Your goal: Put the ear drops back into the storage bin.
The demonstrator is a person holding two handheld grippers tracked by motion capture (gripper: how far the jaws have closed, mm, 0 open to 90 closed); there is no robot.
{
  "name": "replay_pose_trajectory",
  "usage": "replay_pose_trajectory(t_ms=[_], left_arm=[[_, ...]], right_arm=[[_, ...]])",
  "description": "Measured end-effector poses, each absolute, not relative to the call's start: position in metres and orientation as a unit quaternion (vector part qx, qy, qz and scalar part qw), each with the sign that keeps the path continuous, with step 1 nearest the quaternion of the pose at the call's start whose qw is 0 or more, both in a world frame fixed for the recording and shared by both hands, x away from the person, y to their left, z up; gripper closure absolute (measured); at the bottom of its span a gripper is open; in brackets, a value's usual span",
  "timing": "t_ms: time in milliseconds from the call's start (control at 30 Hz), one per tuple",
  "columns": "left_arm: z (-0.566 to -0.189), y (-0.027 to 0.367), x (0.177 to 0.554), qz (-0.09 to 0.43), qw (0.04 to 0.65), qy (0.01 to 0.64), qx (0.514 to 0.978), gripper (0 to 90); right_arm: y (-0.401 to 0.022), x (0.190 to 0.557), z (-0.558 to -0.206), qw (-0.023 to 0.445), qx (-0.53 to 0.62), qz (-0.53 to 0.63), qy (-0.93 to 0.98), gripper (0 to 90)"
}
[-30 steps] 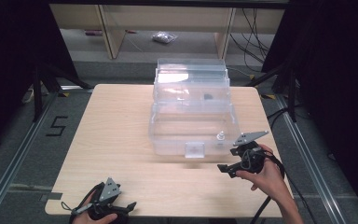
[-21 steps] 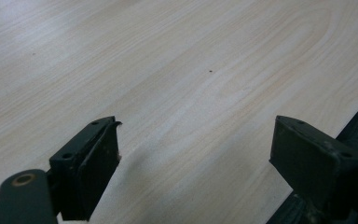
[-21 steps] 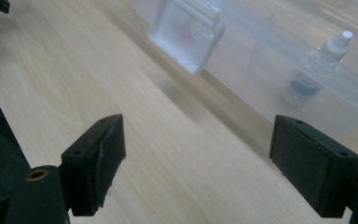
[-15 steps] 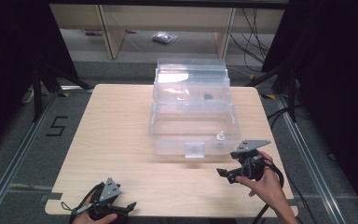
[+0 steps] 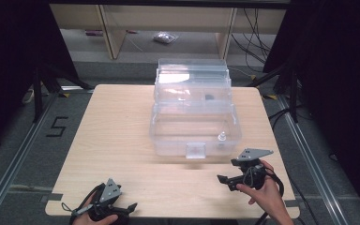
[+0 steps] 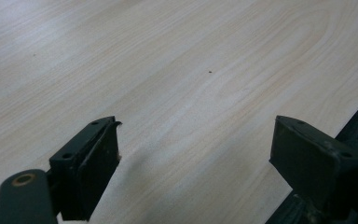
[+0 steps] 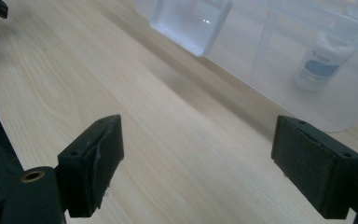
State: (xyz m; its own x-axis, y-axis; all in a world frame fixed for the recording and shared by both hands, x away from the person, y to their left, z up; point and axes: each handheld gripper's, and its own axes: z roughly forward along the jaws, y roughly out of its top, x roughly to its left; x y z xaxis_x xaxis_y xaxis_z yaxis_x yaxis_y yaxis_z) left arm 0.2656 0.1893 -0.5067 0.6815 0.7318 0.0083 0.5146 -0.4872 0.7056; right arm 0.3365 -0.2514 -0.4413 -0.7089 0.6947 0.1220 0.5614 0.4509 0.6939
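Near clear box (image 5: 194, 126), right tool (image 5: 225, 180) wide apart, bottle (image 7: 326, 58) inside

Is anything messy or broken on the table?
Nothing stands out. The clear plastic box sits open and square on the table, with a small bottle upright inside. Nothing looks spilled or cracked.

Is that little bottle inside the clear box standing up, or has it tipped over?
Upright. The bottle stands on its base in the clear box, near the front right corner, cap up.
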Motion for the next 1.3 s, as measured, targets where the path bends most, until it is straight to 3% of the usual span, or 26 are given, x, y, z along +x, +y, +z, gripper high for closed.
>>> replay_pose_trajectory(t_ms=[1300], left_arm=[[-0.505,0.19,0.265,0.154,0.34,0.359,0.856,14.9]], right_arm=[[-0.269,0.307,-0.472,0.087,0.391,0.367,0.84,17.0]])
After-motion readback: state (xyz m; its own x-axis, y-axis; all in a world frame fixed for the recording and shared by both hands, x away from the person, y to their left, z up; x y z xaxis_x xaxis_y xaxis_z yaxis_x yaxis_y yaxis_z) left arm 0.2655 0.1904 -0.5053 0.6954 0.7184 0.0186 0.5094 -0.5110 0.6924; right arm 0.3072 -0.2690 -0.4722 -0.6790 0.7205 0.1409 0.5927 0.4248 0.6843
